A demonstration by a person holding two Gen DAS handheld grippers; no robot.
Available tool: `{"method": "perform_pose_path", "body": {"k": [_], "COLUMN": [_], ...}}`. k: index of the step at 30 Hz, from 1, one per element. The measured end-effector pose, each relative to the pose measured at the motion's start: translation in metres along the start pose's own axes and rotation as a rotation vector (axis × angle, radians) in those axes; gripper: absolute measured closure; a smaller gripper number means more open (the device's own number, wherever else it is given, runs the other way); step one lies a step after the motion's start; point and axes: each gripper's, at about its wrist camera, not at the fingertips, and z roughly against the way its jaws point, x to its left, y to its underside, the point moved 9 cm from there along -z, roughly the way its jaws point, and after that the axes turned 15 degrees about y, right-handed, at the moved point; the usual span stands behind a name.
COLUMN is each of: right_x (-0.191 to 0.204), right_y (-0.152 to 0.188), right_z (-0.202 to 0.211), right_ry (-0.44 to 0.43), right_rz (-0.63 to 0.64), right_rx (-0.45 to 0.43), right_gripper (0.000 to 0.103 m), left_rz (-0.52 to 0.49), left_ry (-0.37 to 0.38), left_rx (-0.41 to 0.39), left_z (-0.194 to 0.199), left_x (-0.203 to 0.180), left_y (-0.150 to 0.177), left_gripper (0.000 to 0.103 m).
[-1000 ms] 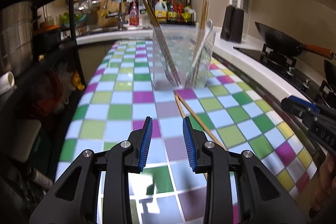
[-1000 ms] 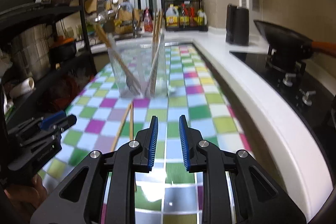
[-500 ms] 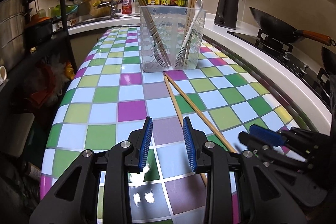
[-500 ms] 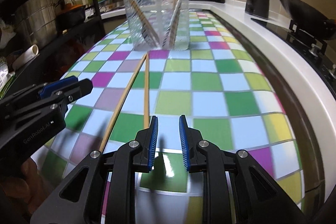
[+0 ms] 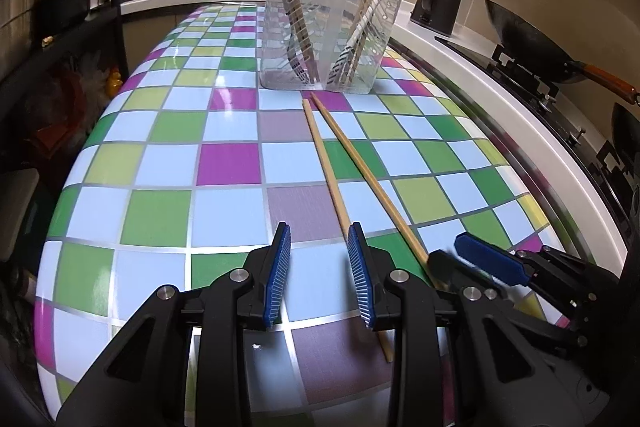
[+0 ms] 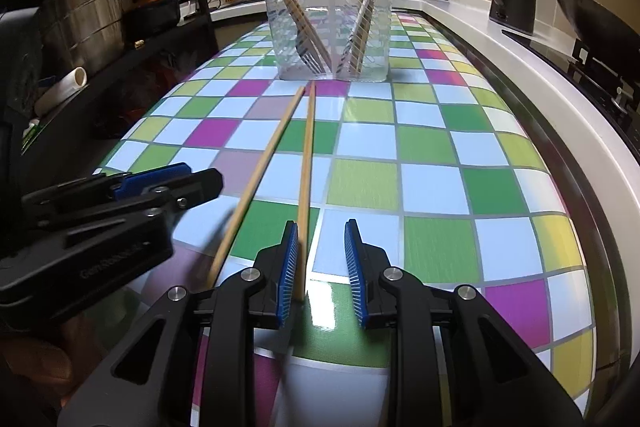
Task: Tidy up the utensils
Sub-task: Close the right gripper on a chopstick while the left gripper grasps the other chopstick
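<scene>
Checkered vinyl in blue, green, purple and yellow covers the long table [image 5: 160, 163]. In the left wrist view, two bare wooden chopsticks [image 5: 352, 163] lie on it, running from just in front of the clear plastic utensil holder [image 5: 332, 27] at twelve o'clock down towards five o'clock. The left gripper [image 5: 318, 281] hovers low with its blue-padded jaws partly open and nothing between them; one chopstick passes just under and beside its right finger. The black right gripper [image 5: 472, 263] comes in at four o'clock, over the near end of the other chopstick. Inside the holder stand more chopsticks, a fork and a white spoon [image 5: 372, 15].

In the right wrist view, the right gripper [image 6: 322, 267] is low over the table, jaws partly apart and just opened a little. One chopstick of the pair [image 6: 306, 167] runs into the gap along the left pad; whether it touches cannot be told. The other lies outside, at eleven o'clock. The left gripper [image 6: 168, 179] sits at nine o'clock. The utensil holder [image 6: 328, 15] stands at twelve o'clock, just beyond the chopstick tips.
</scene>
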Motion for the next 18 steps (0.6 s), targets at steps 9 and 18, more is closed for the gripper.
{"method": "perform_pose_path", "body": {"k": [9, 18], "right_x": [0.003, -0.025], "right_y": [0.009, 0.013], "right_z": [-0.004, -0.004], "right_ry": [0.016, 0.113], "right_rz": [0.041, -0.01], "right_rx": [0.014, 0.03], "right_gripper": [0.096, 0.096], "left_rz": [-0.045, -0.036], "left_ry": [0.001, -0.1], "left_rx": [0.087, 0.078], "left_z": [-0.016, -0.001], "left_x": [-0.015, 0.014], "left_y": [0.012, 0.01], "left_gripper": [0.074, 0.096]}}
